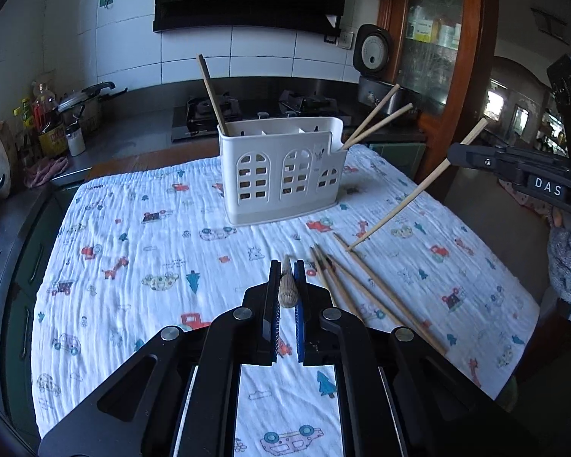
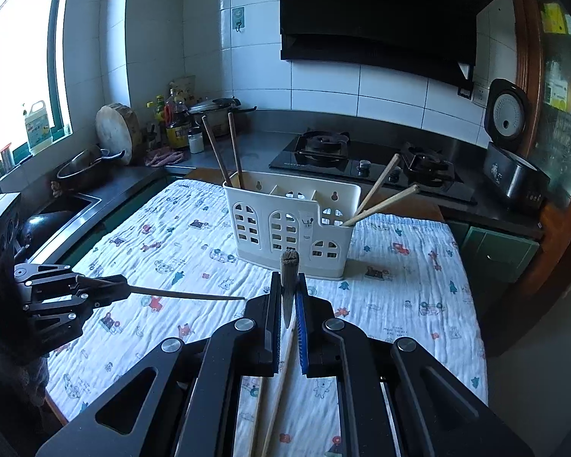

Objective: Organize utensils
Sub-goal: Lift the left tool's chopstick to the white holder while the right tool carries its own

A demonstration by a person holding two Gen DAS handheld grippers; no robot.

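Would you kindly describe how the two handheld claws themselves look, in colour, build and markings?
Both the left claw and right claw are matte black linkage frames with silver rivets and ribbed blue pads. The right claw's side bears a white "DAS" label.

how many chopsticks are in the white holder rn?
4. Two chopsticks stand in the left end compartment of the white holder; two more lean out of its right end. Its walls may hide others.

My kitchen: white tiled wall (image 2: 323, 87), black range hood (image 2: 380, 11), gas hob (image 2: 365, 156) set in a dark counter (image 2: 247, 148), bright window (image 2: 15, 61) at left, wood-framed glass cabinet (image 1: 434, 30), table under a printed cloth (image 1: 141, 236).
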